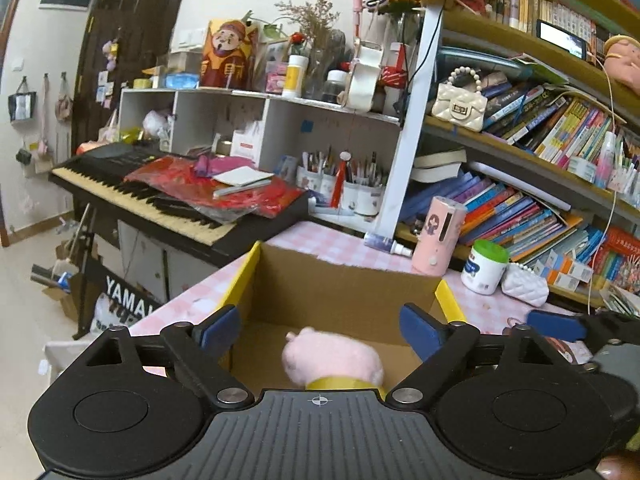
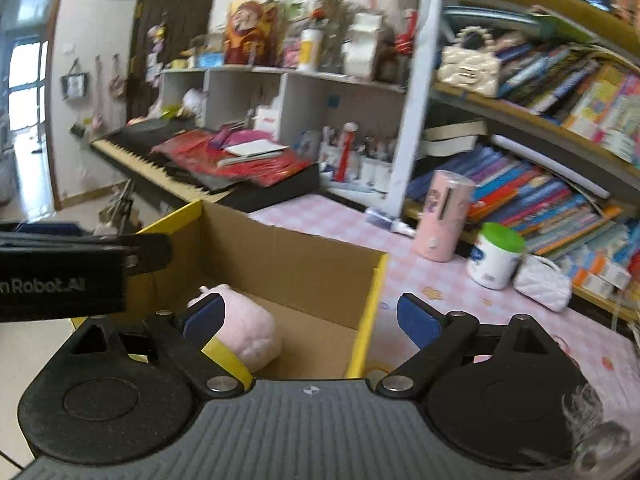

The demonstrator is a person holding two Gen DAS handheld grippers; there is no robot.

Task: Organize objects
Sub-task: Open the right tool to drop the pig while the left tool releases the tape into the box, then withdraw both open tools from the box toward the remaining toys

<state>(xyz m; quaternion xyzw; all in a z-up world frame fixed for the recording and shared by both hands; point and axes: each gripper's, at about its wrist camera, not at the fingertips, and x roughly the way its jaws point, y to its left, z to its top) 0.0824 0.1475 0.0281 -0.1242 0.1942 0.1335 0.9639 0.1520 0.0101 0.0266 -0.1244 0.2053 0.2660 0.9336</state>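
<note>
From the left wrist, the left gripper [image 1: 320, 330] hangs spread wide and empty over the open cardboard box [image 1: 340, 288], where a fuzzy pale-pink plush toy [image 1: 332, 360] lies on the box floor, near its front wall.

From the right wrist, the right gripper [image 2: 310, 320] is also spread, gripping nothing, straddling the box's yellow-edged right wall; the plush sits rounded and soft inside the box's near corner.
</note>
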